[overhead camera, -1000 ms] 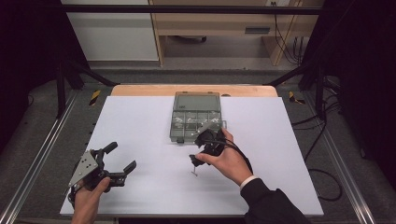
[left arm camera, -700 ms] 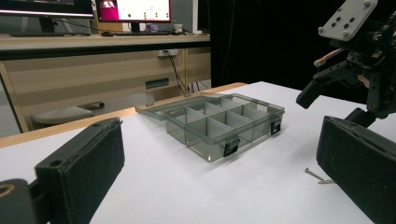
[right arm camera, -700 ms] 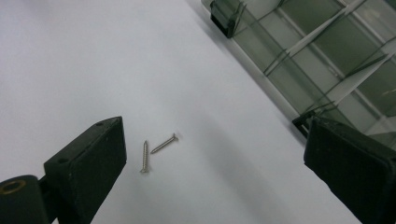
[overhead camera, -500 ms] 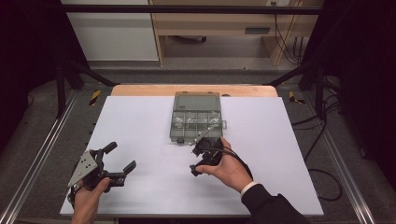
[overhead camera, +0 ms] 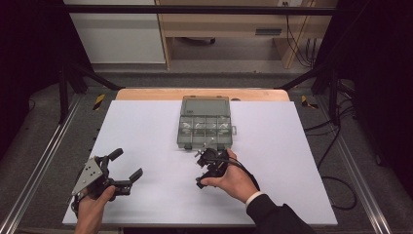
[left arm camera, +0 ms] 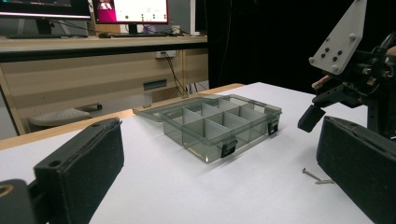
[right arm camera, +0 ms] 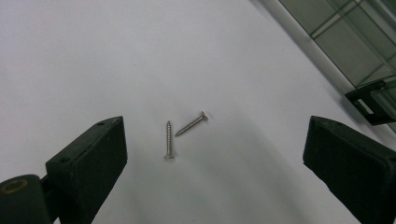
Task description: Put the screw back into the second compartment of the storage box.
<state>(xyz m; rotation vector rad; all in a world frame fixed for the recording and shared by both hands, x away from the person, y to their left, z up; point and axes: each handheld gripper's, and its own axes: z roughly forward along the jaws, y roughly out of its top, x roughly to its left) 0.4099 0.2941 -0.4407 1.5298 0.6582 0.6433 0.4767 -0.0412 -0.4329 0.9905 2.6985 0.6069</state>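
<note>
High view: right gripper (overhead camera: 203, 169) hangs over the white table (overhead camera: 292, 161), just in front of the box (overhead camera: 204, 127); the grey box sits mid-table, its lid folded back toward the far edge. Left gripper (overhead camera: 125, 168) rests near the front left corner, well apart from the box, jaws spread wide and empty.

Left gripper view: box (left arm camera: 219, 125) lies ahead between the two wide-set jaws, its compartments open to the camera. Screws (left arm camera: 317, 177) lie on the table to the box's right, below the right gripper (left arm camera: 322, 105) (grey plate on top).

Right gripper view: jaws stand far apart, gripping nothing. Screws (right arm camera: 180, 133), two of them, lie on the table between the jaws, tips close together in a rough V, whether touching I cannot tell. Box (right arm camera: 355, 51) corner, with a black latch, shows at upper right.
</note>
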